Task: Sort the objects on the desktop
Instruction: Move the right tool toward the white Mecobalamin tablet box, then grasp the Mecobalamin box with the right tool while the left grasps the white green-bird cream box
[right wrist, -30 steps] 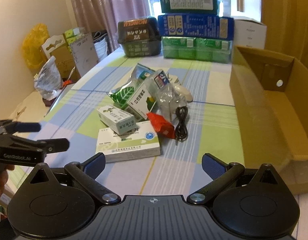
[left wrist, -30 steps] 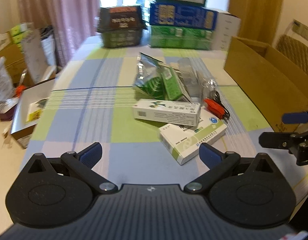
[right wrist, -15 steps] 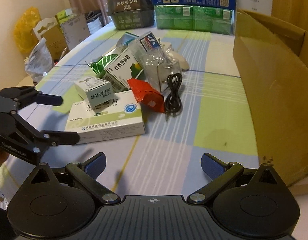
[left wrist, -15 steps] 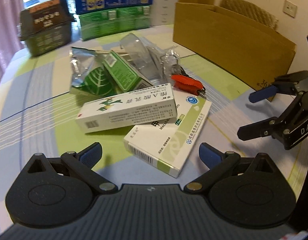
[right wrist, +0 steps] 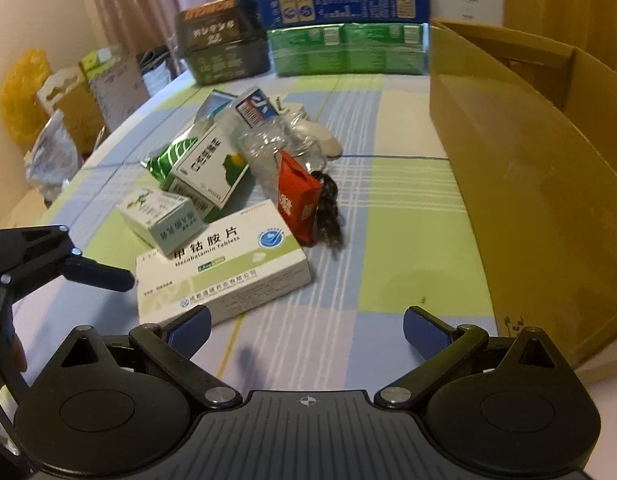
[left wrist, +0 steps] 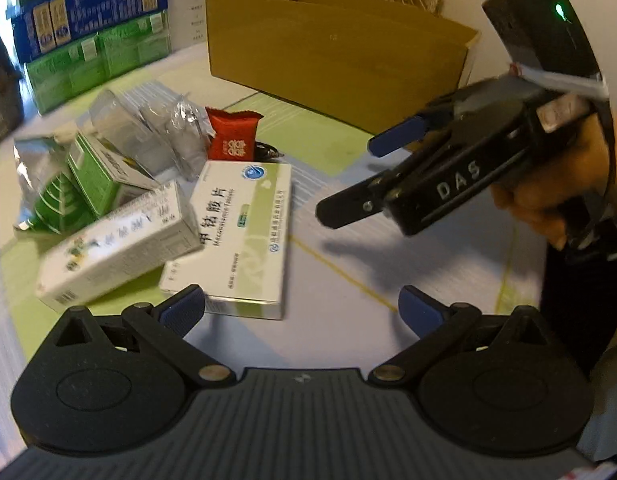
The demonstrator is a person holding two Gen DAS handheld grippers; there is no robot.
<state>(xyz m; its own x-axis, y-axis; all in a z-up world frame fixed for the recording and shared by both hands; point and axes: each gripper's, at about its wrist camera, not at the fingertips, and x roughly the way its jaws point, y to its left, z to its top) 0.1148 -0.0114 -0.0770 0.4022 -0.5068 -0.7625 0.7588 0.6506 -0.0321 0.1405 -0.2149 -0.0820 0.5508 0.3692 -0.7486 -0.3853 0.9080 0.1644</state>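
Note:
A flat white-and-green tablet box lies at the near edge of a pile on the checked tablecloth. A long white box rests partly on it. Behind them are a green-and-white box, a red packet, clear plastic packaging and a black cable. My left gripper is open, its left fingertip at the tablet box's near corner. My right gripper is open and empty, just right of that box.
An open cardboard box stands along the right side of the table. Stacked blue and green cartons and a dark box line the far edge. Bags and boxes sit off the table's left side.
The left gripper has swung right and come close to the tablet box. The right gripper has moved forward and lower toward the pile. Both stay open.

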